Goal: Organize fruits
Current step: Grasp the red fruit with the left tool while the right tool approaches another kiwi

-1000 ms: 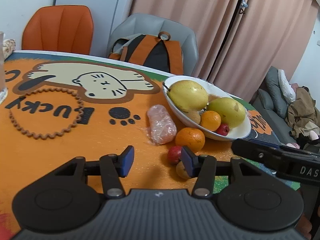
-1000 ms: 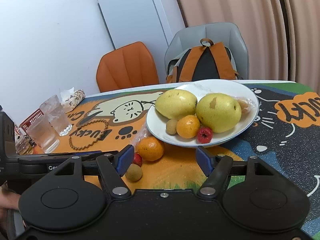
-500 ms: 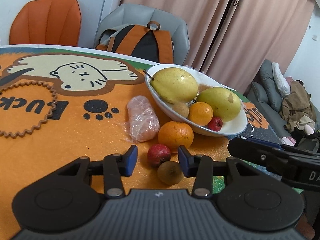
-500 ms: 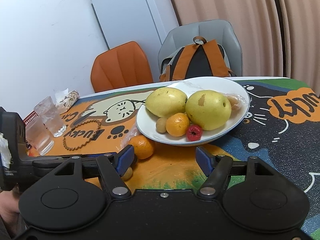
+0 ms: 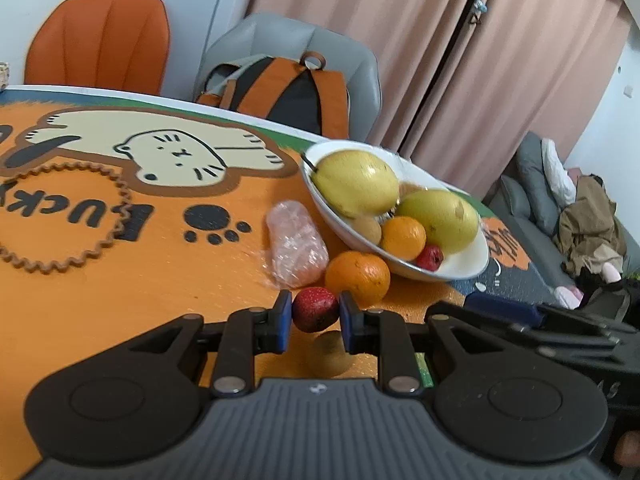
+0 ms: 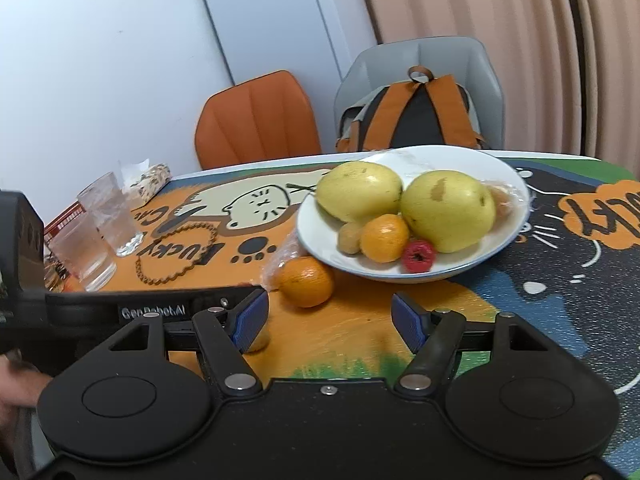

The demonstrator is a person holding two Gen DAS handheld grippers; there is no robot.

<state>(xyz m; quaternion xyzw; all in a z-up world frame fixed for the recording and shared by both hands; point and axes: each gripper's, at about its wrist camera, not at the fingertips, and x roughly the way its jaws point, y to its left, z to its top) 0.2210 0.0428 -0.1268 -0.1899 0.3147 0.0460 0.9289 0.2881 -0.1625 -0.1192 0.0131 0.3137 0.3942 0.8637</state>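
Fingers of the left gripper are clamped on a small red fruit, one blue pad on each side, with a brown fruit on the orange worktop just below it. Fingers of the right gripper stand about half open over bare worktop and hold nothing. Just beyond the red fruit lies a loose orange, with a plastic-wrapped pink item to its left. Behind these sits the white bowl, holding two yellow-green pears, a second orange, a brown fruit and a red one. Two glasses stand at the worktop's far left edge in the right wrist view. Farthest are an orange chair and a grey chair carrying a backpack.
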